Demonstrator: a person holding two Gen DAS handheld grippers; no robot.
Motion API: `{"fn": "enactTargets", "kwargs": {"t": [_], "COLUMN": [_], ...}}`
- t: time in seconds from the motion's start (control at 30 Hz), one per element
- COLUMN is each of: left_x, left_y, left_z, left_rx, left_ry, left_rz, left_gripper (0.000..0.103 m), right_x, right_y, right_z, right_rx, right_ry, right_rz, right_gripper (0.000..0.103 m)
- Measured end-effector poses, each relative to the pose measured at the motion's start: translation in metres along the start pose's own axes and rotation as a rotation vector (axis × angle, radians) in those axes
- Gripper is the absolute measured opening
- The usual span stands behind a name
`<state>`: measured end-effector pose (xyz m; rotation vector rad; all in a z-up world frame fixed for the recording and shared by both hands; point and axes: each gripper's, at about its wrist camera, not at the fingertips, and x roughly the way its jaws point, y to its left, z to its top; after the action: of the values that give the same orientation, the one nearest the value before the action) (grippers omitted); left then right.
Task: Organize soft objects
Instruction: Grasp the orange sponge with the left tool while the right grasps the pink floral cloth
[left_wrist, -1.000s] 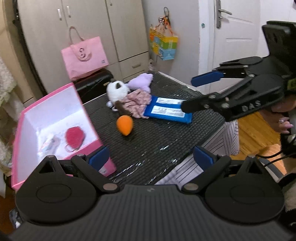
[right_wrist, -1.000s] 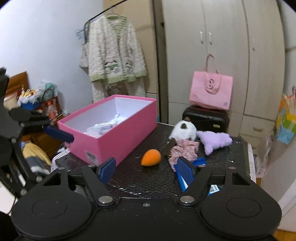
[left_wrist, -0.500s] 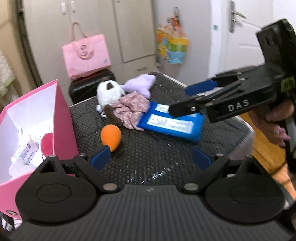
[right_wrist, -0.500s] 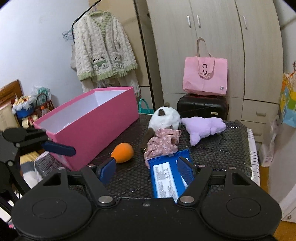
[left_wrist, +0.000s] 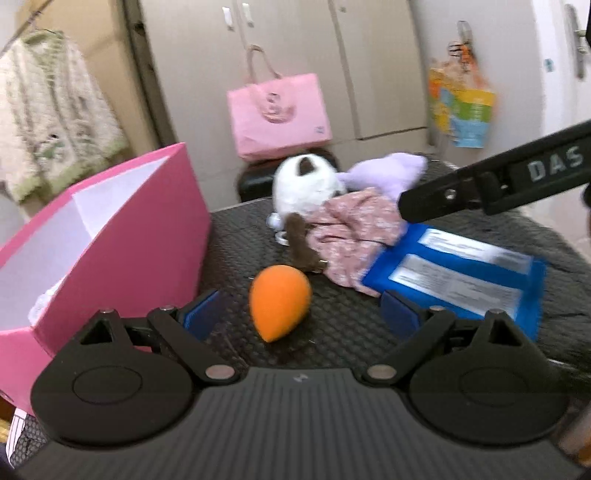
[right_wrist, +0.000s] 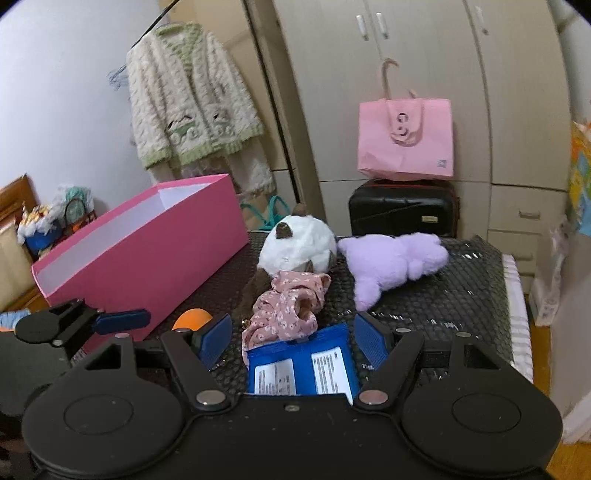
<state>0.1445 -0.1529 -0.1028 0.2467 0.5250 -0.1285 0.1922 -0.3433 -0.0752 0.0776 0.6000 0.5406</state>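
Left hand-held gripper (left_wrist: 301, 312): jaws wide and closing, nothing pressed; orange sponge (left_wrist: 279, 302) lies on the table (left_wrist: 343, 332) between them. Box (left_wrist: 122, 236) wall stands close at 9 o'clock. Right hand-held gripper (right_wrist: 291, 338): jaws apart over the blue pack (right_wrist: 301, 369). Floral cloth (right_wrist: 288, 308), white plush (right_wrist: 297, 245) and purple plush (right_wrist: 391, 264) crowd 12 o'clock; table edge at 3 o'clock.

Both claws came down closer over the tabletop; the left claw (left_wrist: 301, 314), narrowing, framed the orange sponge (left_wrist: 279, 302) at 12 o'clock.
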Motion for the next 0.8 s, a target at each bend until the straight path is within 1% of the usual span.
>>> {"fn": "enactTargets", "kwargs": {"t": [0.07,0.17,0.23,0.27,0.33,0.4,0.43,0.47,0.53,0.6,0.67,0.7,0.8], "left_x": [0.006,0.015,0.022,0.026,0.029,0.03,0.031,0.032,0.033,0.035,0.035,0.035,0.034], "left_y": [0.001,0.0,-0.002,-0.005,-0.006,-0.004,-0.003,-0.001,0.005,0.007,0.007,0.007,0.009], "left_z": [-0.001,0.0,0.003,0.006,0.008,0.007,0.007,0.007,0.007,0.007,0.007,0.007,0.005], "left_rx": [-0.017,-0.022,-0.021,-0.005,0.005,-0.002,-0.004,-0.017,-0.055,-0.063,-0.053,-0.049,-0.057], "left_ry": [-0.01,0.002,0.023,0.043,0.054,0.058,0.063,0.073,0.077,0.081,0.075,0.073,0.072], "left_rz": [0.025,0.043,0.055,0.049,0.039,0.05,0.044,0.032,0.007,0.01,0.023,0.03,0.021], "left_gripper": [0.088,0.088,0.088,0.088,0.088,0.081,0.068,0.058,0.055,0.051,0.04,0.038,0.038], "right_x": [0.009,0.025,0.036,0.042,0.051,0.06,0.064,0.067,0.074,0.081,0.086,0.089,0.095], "right_y": [0.003,0.005,0.005,0.004,0.001,-0.003,-0.003,-0.004,-0.003,-0.002,-0.002,-0.002,0.0], "right_z": [0.004,0.012,0.018,0.021,0.024,0.028,0.03,0.031,0.029,0.027,0.024,0.023,0.019], "right_rx": [-0.04,-0.091,-0.1,-0.103,-0.098,-0.089,-0.093,-0.1,-0.113,-0.122,-0.132,-0.138,-0.172], "right_ry": [0.02,0.065,0.101,0.118,0.14,0.168,0.18,0.19,0.213,0.228,0.236,0.24,0.251], "right_rz": [0.003,0.02,0.03,0.045,0.07,0.081,0.087,0.099,0.129,0.132,0.127,0.126,0.111], "right_gripper": [0.078,0.078,0.078,0.078,0.078,0.078,0.078,0.078,0.078,0.078,0.078,0.078,0.078]}}
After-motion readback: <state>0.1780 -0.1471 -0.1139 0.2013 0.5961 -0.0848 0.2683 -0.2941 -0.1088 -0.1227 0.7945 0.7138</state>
